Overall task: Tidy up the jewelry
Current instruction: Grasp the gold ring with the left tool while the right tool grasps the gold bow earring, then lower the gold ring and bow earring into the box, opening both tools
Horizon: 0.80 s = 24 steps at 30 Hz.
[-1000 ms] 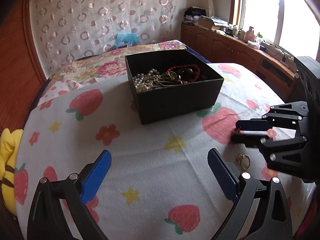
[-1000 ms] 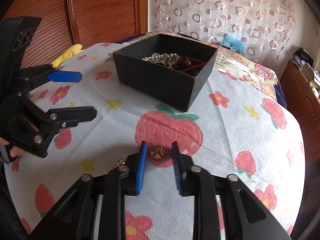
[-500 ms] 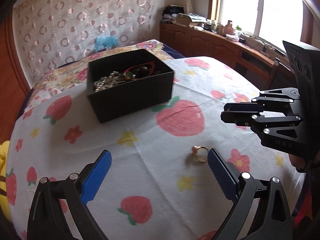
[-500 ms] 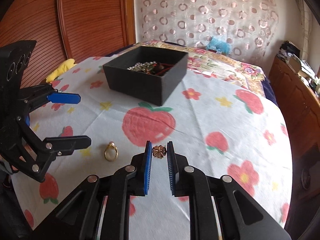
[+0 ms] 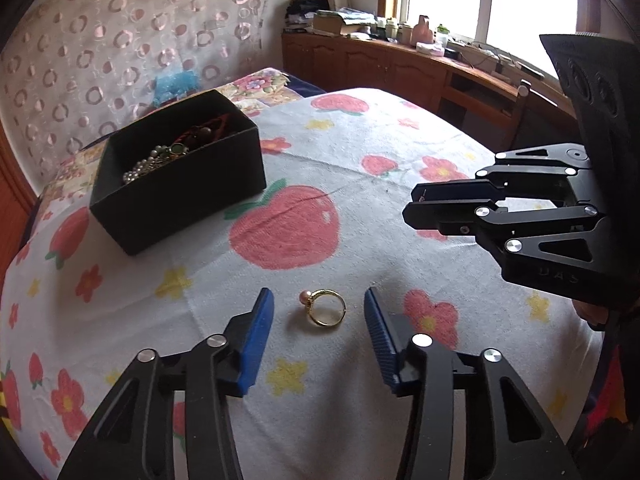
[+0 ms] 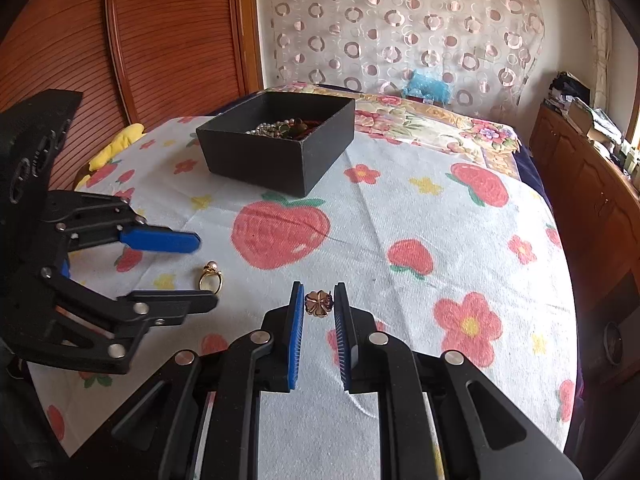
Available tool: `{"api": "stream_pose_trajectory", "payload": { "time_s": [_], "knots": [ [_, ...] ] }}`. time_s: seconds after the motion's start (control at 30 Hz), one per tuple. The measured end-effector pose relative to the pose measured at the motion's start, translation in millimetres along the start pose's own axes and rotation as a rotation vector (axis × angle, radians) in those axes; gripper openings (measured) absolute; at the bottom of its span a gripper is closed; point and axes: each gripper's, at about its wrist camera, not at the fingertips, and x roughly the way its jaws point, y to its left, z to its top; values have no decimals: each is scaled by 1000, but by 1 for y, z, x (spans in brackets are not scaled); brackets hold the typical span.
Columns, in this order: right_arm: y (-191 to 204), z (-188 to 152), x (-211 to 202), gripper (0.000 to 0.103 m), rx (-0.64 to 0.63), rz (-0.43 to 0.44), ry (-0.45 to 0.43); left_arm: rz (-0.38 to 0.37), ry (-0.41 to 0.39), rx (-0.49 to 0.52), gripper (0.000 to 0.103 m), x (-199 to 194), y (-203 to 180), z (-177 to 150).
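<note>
The right gripper (image 6: 319, 308) is narrowed on a small gold flower-shaped earring (image 6: 319, 303), pinched between its blue pads above the cloth. The left gripper (image 5: 319, 308) stands wide, its fingers on either side of a gold ring with a pink pearl (image 5: 325, 307) that lies flat on the strawberry-print cloth (image 5: 360, 140), touching neither pad. In the left wrist view the right gripper (image 5: 416, 206) hangs to the right of the ring and farther back, apart from it. Beyond both, past a large printed strawberry, sits the open black box (image 6: 280, 152) holding a pearl string (image 5: 140, 168), dark beads and red cord. A yellow plush (image 6: 116, 146) lies at the cloth's left edge, a wooden cabinet (image 5: 380, 64) along the window wall.
</note>
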Motion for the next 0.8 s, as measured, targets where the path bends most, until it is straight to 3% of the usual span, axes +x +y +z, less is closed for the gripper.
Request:
{"api": "stream_pose_trajectory", "payload": {
  "time_s": [0.17,0.23,0.53,0.8],
  "knots": [
    [0,-2,-1,17,-3,1,-1,8,5,15,33,3,-2,-1],
    [1,-2,-1,17,-4,2,0,5,-2,14,23,3,-2,-2],
    [7,4,-2,17,-14,4,-4,10,-33,-19,23,-9,11,-1],
    [14,33,4,17,-31,26,-29,47,-100,-57,23,-28,36,12]
  ]
}}
